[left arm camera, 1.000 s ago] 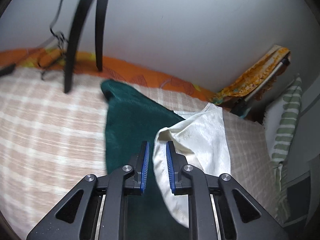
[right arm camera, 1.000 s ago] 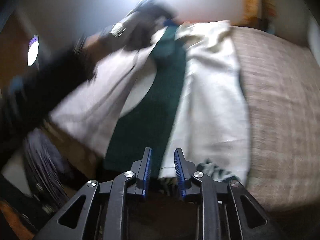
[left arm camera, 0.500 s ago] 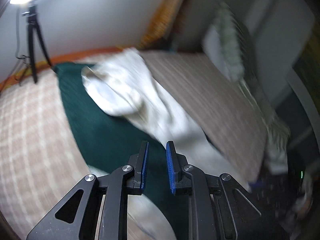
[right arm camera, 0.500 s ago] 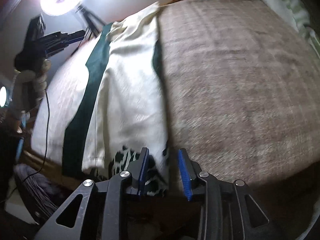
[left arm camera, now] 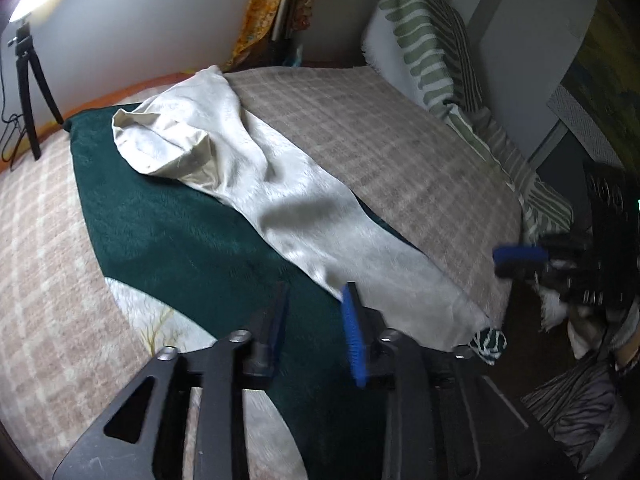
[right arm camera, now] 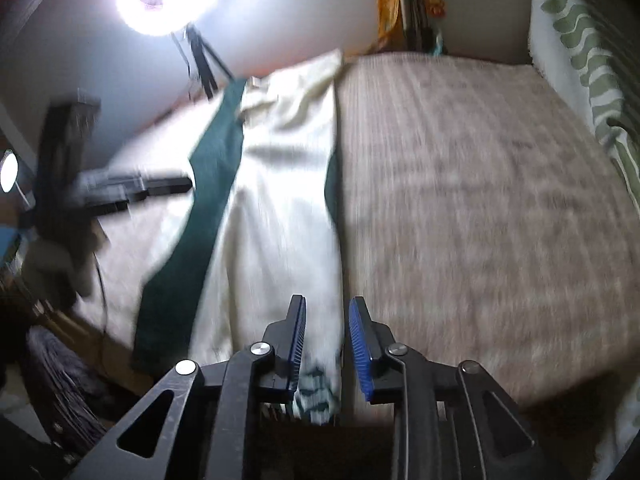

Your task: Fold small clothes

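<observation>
Both grippers have spread wider: left gripper [left arm camera: 316, 308] gapes empty above the green blanket [left arm camera: 168, 232]; right gripper [right arm camera: 326, 328] hangs unclenched over the cream garment [right arm camera: 280, 208] draped along the bed [right arm camera: 460, 200]. No readable writing.

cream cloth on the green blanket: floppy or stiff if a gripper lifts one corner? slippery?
Probably floppy: the cream cloth lies in soft wrinkles, with its far end folded over on itself. It likely drapes rather than holding shape. Its faint sheen hints at a smooth weave, so it may slide over the green blanket and slip from a shallow pinch. It looks thin, so probably light.
</observation>
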`<state>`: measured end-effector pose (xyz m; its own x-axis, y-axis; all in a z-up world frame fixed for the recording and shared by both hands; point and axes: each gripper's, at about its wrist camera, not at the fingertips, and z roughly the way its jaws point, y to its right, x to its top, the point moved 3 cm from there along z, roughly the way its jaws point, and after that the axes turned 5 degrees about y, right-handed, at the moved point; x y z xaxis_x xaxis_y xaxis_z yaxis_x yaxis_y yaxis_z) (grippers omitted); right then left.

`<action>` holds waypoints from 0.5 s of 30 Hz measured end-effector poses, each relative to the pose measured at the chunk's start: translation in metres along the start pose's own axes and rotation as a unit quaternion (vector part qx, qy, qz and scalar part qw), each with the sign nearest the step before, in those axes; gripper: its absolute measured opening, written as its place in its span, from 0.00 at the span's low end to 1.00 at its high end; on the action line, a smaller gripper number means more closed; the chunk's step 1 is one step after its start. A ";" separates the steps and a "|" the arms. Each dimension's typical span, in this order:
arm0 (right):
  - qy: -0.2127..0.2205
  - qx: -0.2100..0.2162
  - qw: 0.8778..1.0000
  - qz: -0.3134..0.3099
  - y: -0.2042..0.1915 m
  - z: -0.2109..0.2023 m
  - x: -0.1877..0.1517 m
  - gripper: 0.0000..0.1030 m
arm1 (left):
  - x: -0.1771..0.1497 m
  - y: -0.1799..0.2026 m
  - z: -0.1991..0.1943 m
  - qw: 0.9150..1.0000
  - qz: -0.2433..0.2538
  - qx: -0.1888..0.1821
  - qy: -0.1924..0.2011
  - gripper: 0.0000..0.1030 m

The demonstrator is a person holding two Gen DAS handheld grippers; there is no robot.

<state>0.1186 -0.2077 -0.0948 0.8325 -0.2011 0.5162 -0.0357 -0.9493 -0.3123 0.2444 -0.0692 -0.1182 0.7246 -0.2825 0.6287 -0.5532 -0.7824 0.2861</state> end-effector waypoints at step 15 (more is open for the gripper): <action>-0.003 0.060 0.998 -0.013 0.021 0.160 0.177 0.25 | 0.091 -0.128 0.021 0.989 -0.119 0.060 0.060 0.52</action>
<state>0.3539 -0.2245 -0.1370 0.8355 -0.1754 0.5208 0.0519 -0.9183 -0.3925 0.3899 -0.0062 -0.1127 0.7710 -0.0200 0.6365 -0.3147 -0.8809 0.3536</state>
